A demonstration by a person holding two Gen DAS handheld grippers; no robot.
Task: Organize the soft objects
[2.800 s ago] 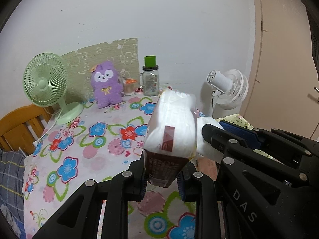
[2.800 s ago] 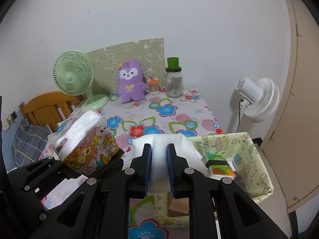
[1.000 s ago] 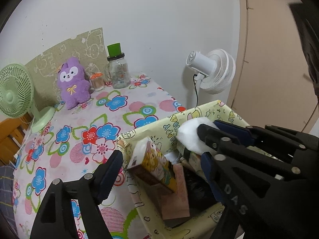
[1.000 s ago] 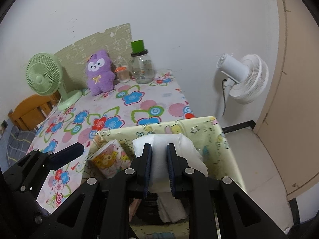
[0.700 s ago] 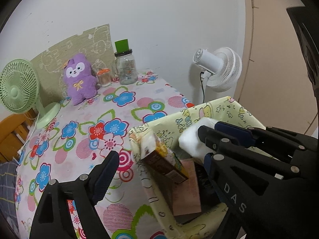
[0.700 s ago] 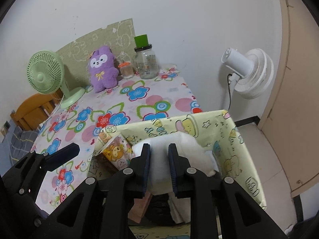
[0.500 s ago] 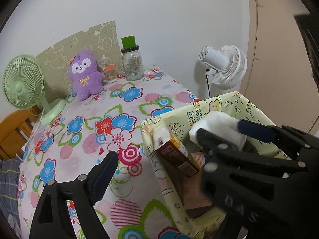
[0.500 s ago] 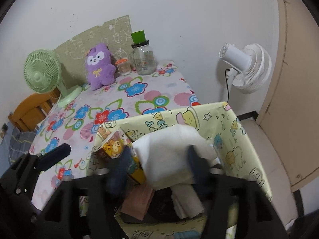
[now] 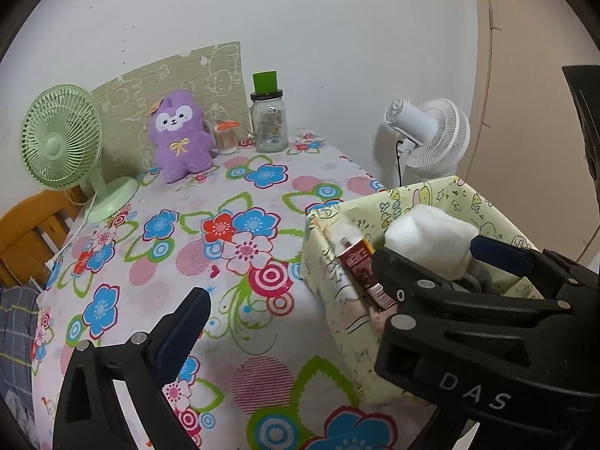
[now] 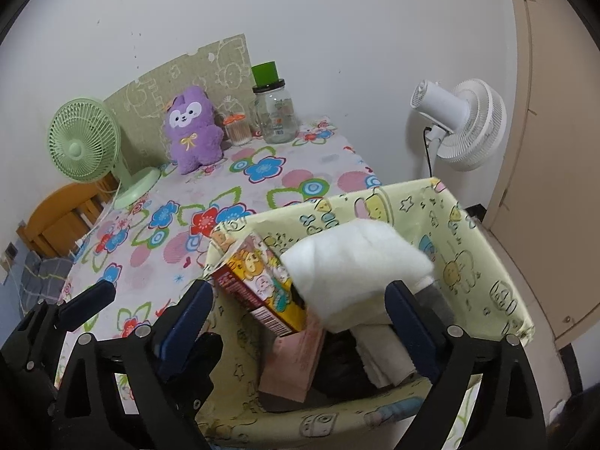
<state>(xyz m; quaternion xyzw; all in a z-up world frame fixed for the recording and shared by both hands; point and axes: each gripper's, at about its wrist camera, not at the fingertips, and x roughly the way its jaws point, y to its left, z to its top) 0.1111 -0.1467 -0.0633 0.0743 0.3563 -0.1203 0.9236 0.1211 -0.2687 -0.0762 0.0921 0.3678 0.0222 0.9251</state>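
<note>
A yellow cartoon-print fabric bin stands at the table's near right edge. A cartoon-print tissue pack leans inside its left wall. My right gripper hovers over the bin, its jaws opening wide. A white soft pack lies blurred between them, free of the pads. My left gripper is over the tablecloth beside the bin, jaws opening, nothing between them. Its right finger is hidden behind the right gripper; its left finger shows.
A purple plush, a green desk fan, a small orange-lidded jar and a glass jar with a green cap line the table's far side. A white fan stands by the wall. A wooden chair is left.
The right gripper's jaws went from shut on the white pack to wide apart, and the pack sank toward the bin. The left gripper widened and drew left, away from the tissue pack.
</note>
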